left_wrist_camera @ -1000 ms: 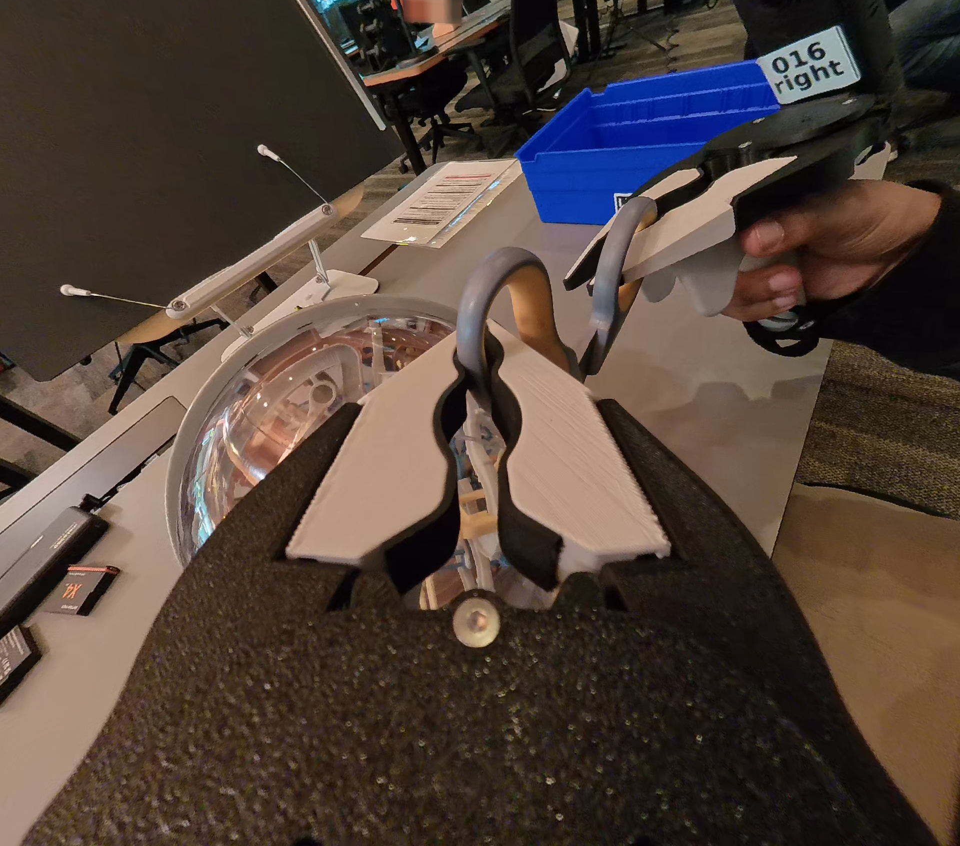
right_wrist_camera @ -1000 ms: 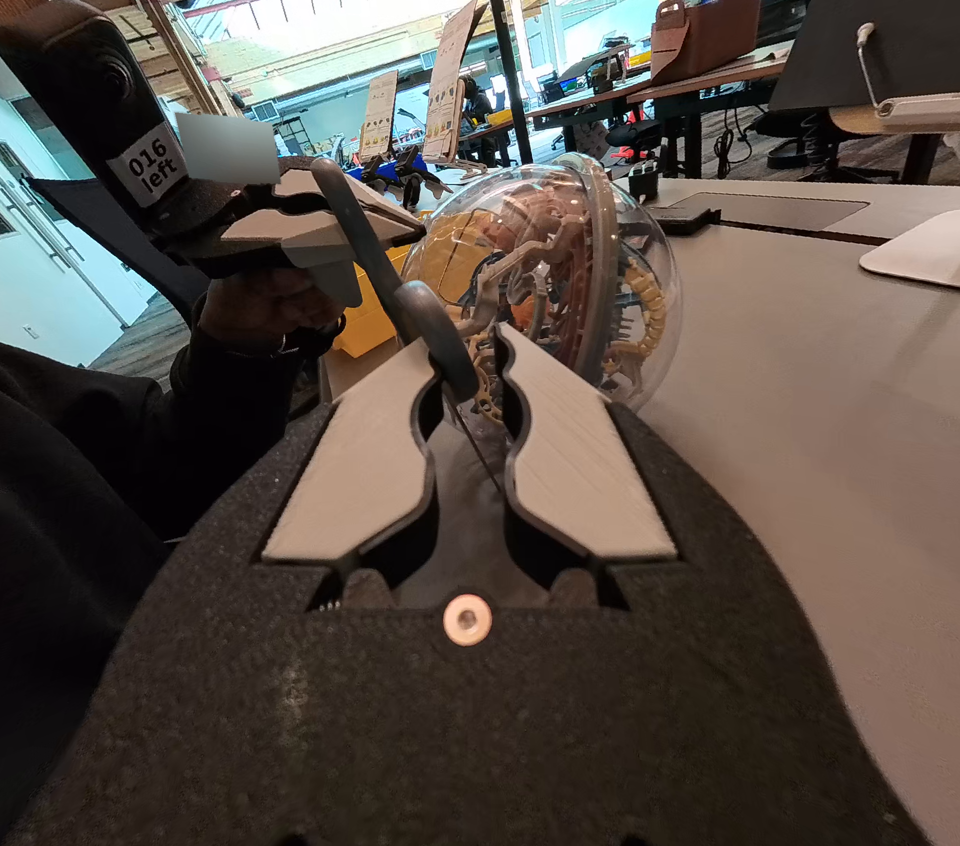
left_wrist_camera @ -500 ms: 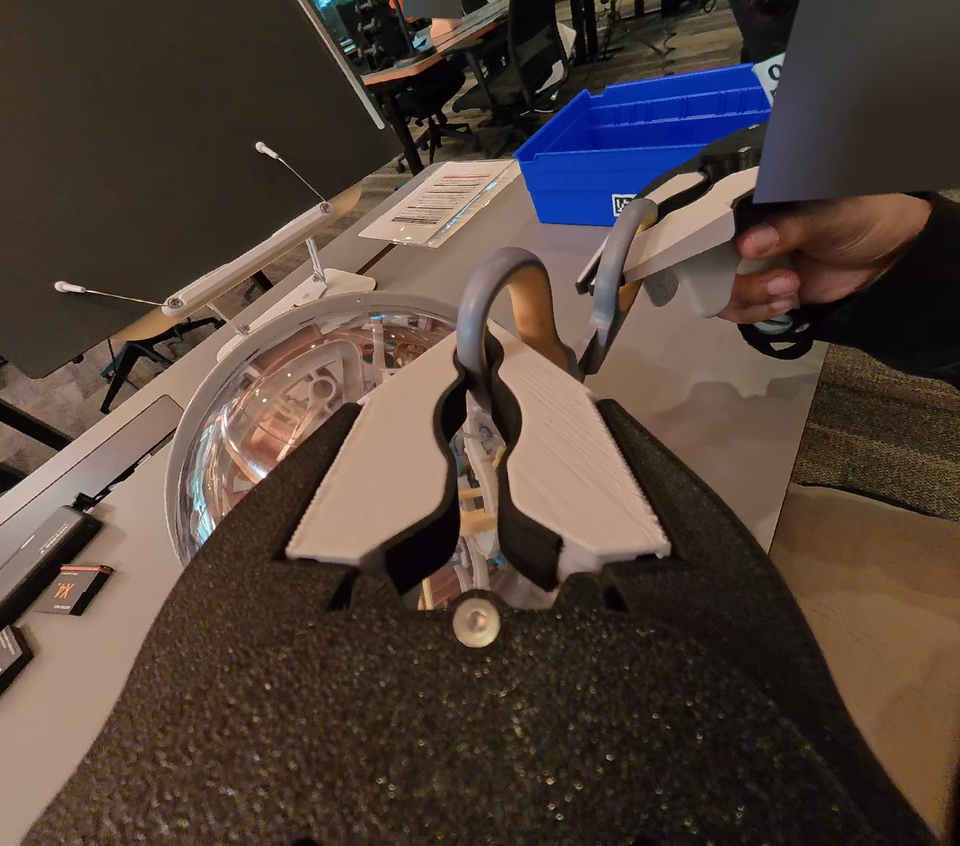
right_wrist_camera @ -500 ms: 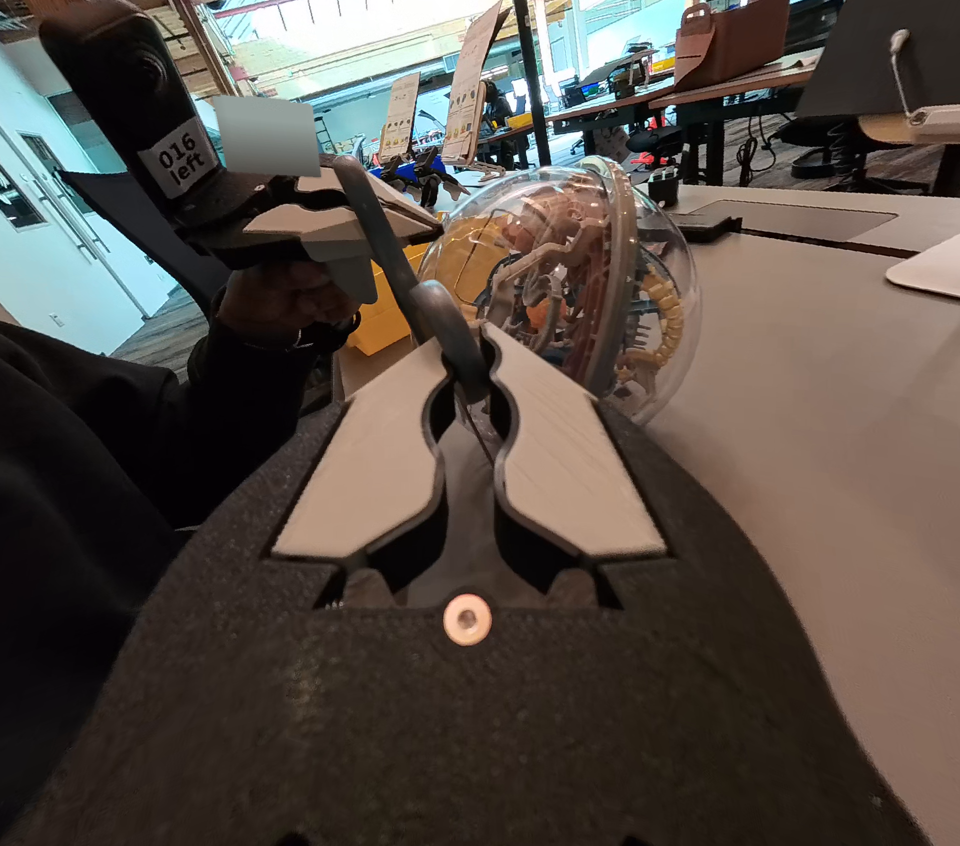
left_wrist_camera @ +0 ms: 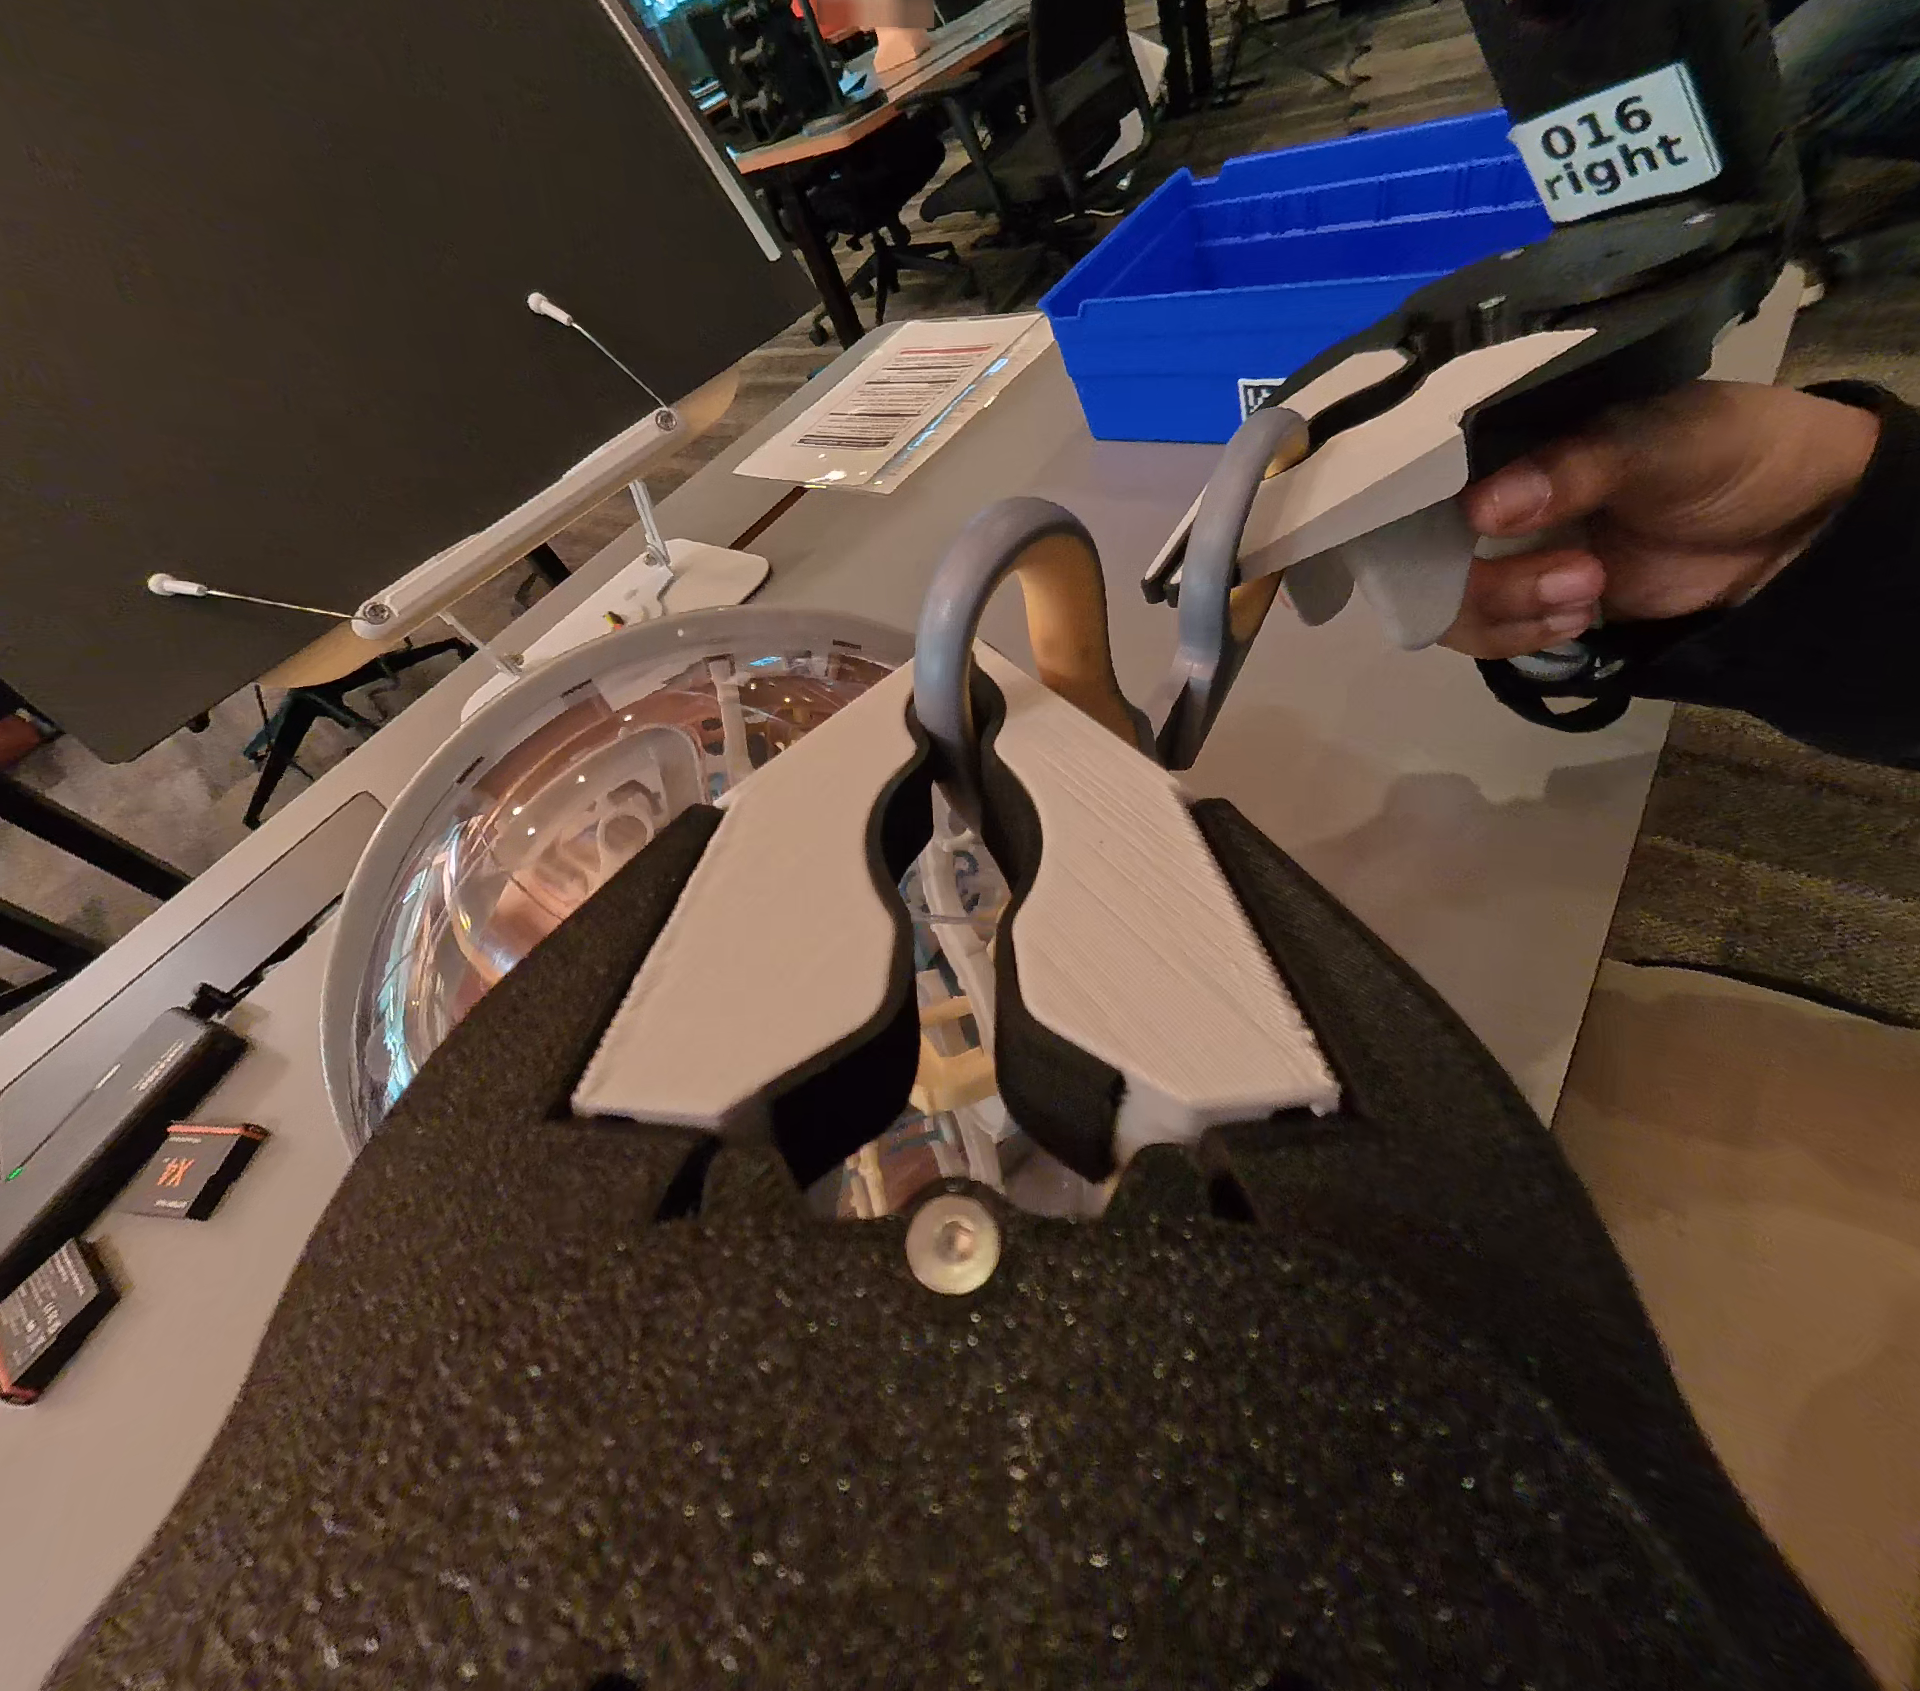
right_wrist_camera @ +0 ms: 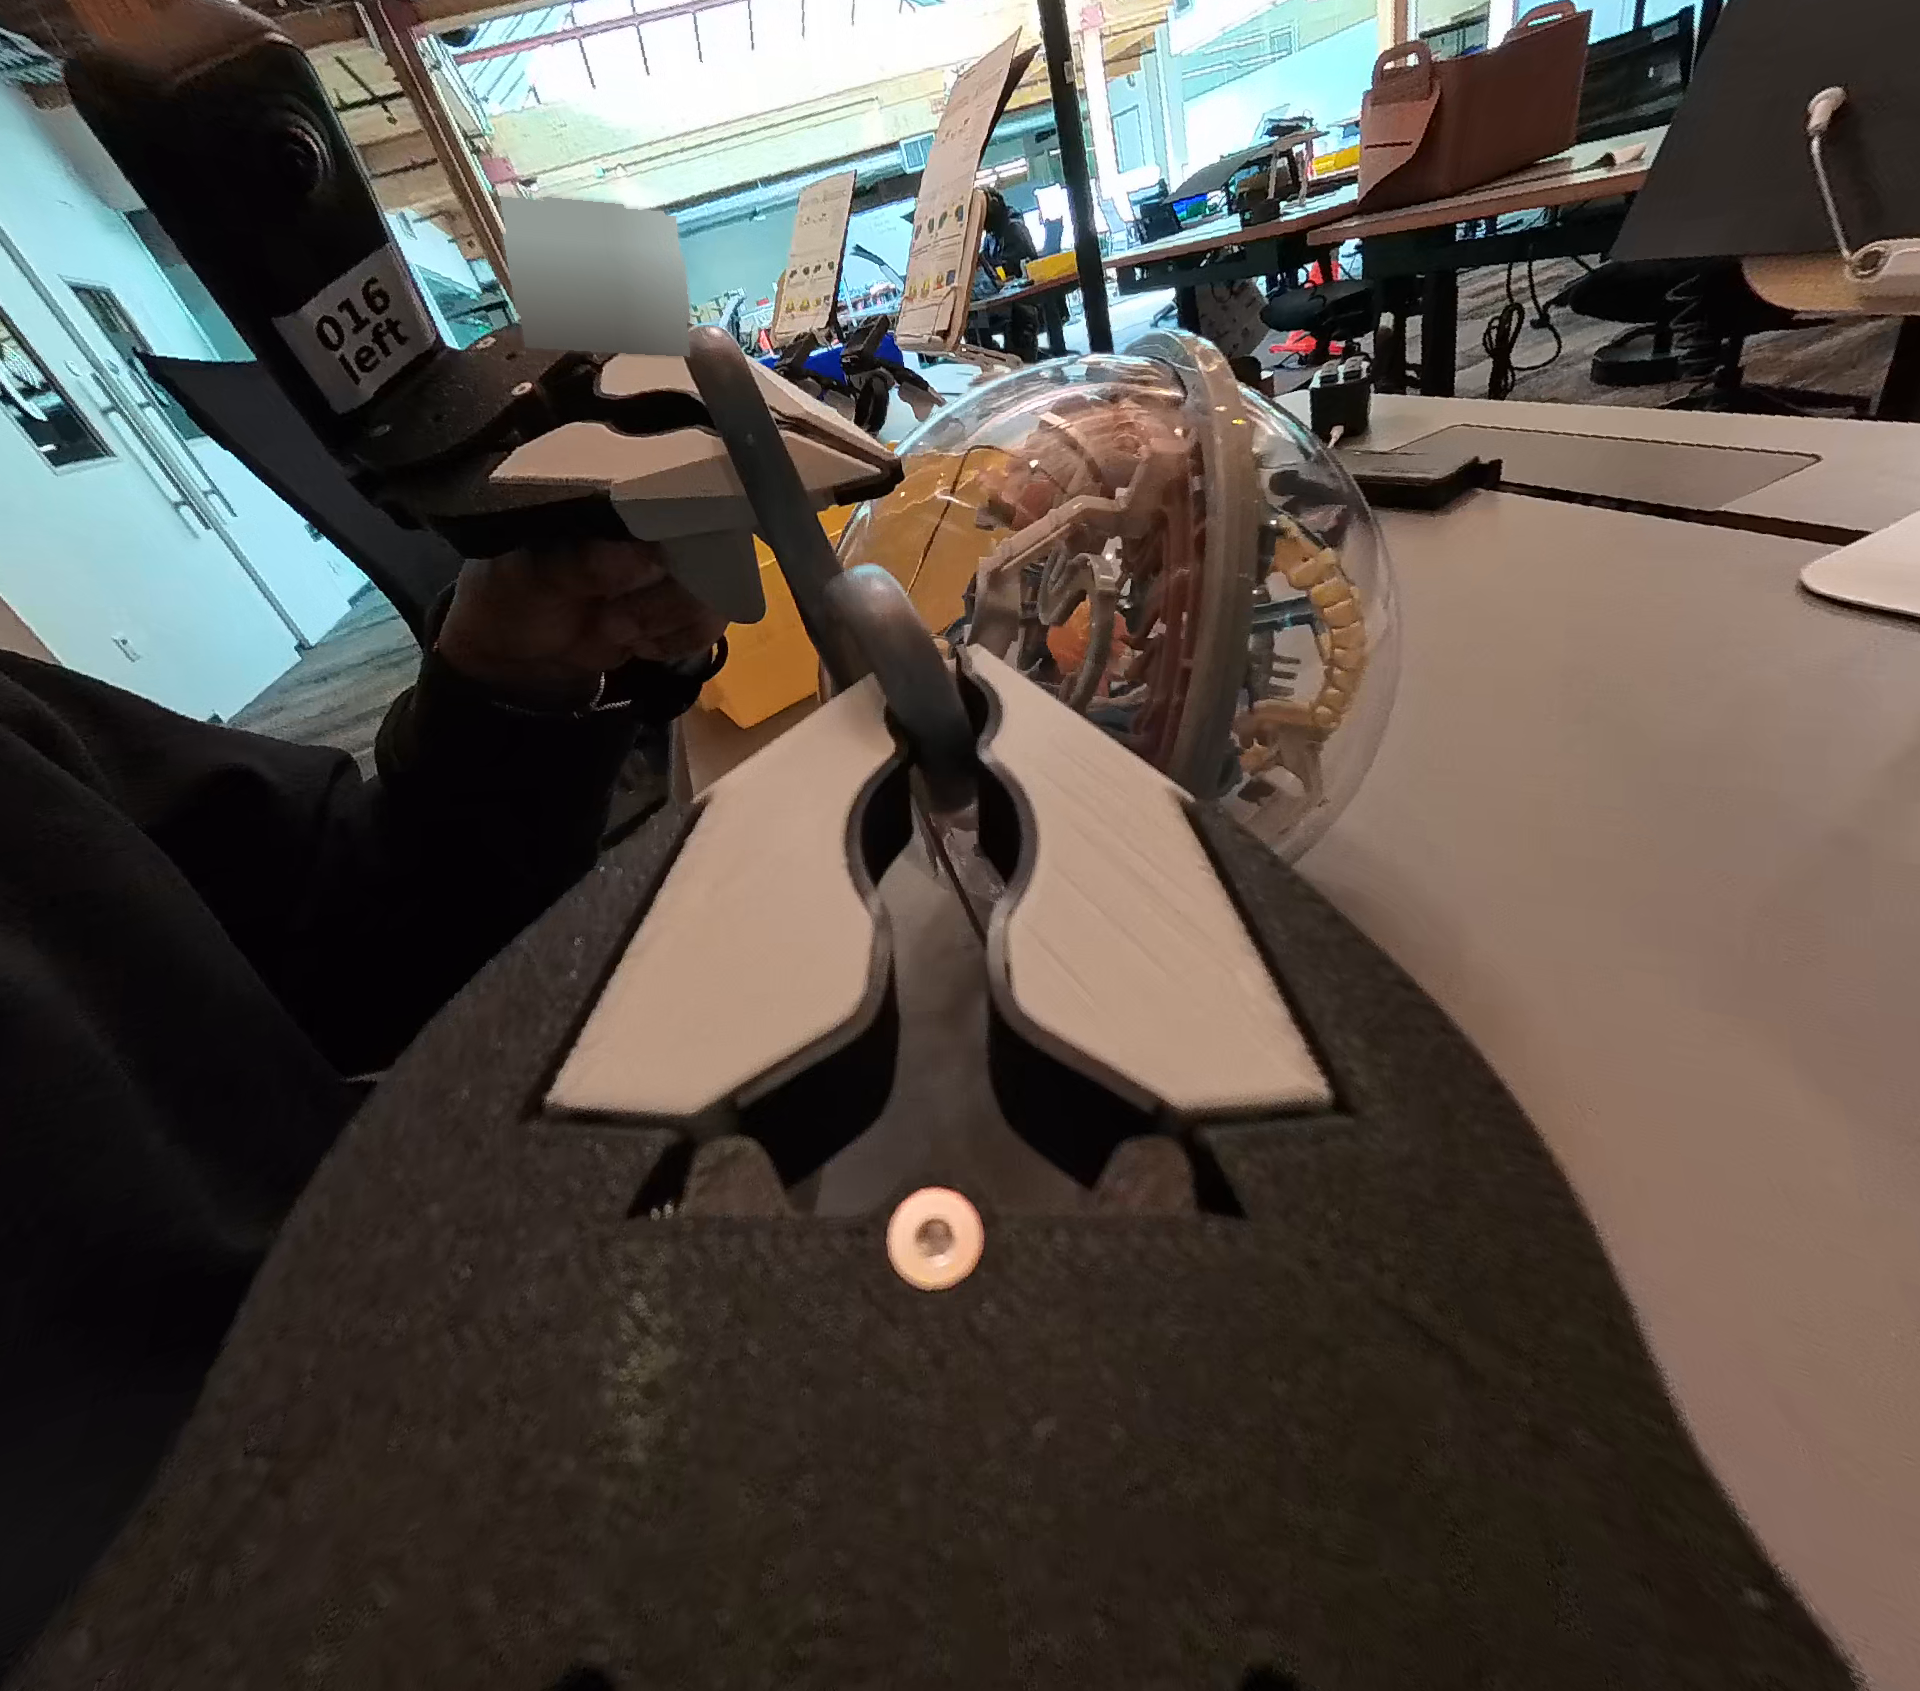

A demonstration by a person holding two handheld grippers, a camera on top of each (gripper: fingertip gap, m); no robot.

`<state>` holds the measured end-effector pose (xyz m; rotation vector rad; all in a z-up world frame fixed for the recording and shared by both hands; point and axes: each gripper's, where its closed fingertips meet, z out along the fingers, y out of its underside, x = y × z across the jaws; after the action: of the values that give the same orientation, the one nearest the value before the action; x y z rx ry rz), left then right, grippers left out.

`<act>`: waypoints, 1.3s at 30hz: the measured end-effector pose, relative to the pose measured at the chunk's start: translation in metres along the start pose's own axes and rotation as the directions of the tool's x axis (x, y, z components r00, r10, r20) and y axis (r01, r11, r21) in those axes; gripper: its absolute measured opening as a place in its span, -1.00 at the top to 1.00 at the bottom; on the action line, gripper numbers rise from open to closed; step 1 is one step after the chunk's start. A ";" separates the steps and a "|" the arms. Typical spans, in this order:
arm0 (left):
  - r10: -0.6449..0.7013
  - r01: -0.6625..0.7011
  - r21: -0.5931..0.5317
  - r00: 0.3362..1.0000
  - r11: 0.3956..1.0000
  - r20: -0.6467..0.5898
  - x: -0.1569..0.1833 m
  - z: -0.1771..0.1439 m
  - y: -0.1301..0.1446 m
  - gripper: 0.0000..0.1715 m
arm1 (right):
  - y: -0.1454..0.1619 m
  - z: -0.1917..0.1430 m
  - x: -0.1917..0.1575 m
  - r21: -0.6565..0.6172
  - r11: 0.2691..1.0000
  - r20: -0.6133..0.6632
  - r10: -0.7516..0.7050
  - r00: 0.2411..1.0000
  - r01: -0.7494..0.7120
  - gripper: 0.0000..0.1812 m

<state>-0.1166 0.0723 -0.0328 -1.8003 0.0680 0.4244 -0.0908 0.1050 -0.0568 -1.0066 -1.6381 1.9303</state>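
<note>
A pair of scissors with grey handle loops and tan inner linings is held between my two grippers above the grey table [left_wrist_camera: 1403, 862]. My left gripper [left_wrist_camera: 961, 737] is shut on one handle loop [left_wrist_camera: 997, 540]. My right gripper [right_wrist_camera: 940, 706] is shut on the other loop [right_wrist_camera: 894, 633]; it also shows in the left wrist view [left_wrist_camera: 1236, 498], held by a hand. The left gripper shows in the right wrist view [right_wrist_camera: 790, 436]. The blades are hidden behind my fingers. A clear maze ball [left_wrist_camera: 540, 810] [right_wrist_camera: 1195, 561] sits on the table just beyond both grippers.
A blue bin [left_wrist_camera: 1299, 291] stands at the far table edge beside a laminated sheet [left_wrist_camera: 894, 405]. A white stand with a thin bar [left_wrist_camera: 520, 540] and a large black panel [left_wrist_camera: 312, 239] stand to the left. Flat black devices [left_wrist_camera: 104, 1111] lie at the left. A yellow bin [right_wrist_camera: 769, 654] sits off the table. Across from one pair of fingers to the other is roughly 6 centimeters.
Both grippers keep their hold on the scissor loops. The right gripper has shifted slightly, so the ball sits a little more to the right in its view.
</note>
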 end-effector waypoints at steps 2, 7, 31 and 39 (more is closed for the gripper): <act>0.001 -0.001 -0.001 1.000 1.000 0.004 -0.001 0.000 0.000 1.00 | -0.001 0.001 0.001 0.013 1.000 0.004 0.012 1.000 -0.012 0.98; 0.011 -0.011 -0.003 1.000 1.000 0.012 -0.001 0.000 0.001 1.00 | 0.000 0.002 0.001 0.025 0.999 0.015 0.027 1.000 -0.027 0.98; 0.021 -0.018 -0.046 0.997 0.999 0.070 -0.004 0.008 0.010 1.00 | 0.013 0.011 0.019 0.044 0.996 -0.040 0.074 0.997 -0.072 0.99; 0.023 -0.015 -0.089 0.995 0.996 0.092 -0.005 0.012 0.016 1.00 | 0.019 0.018 0.025 0.069 0.993 -0.070 0.103 0.992 -0.098 1.00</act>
<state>-0.1285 0.0784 -0.0485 -1.8655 0.0013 0.5319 -0.1182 0.1064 -0.0808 -1.1397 -1.5004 1.9736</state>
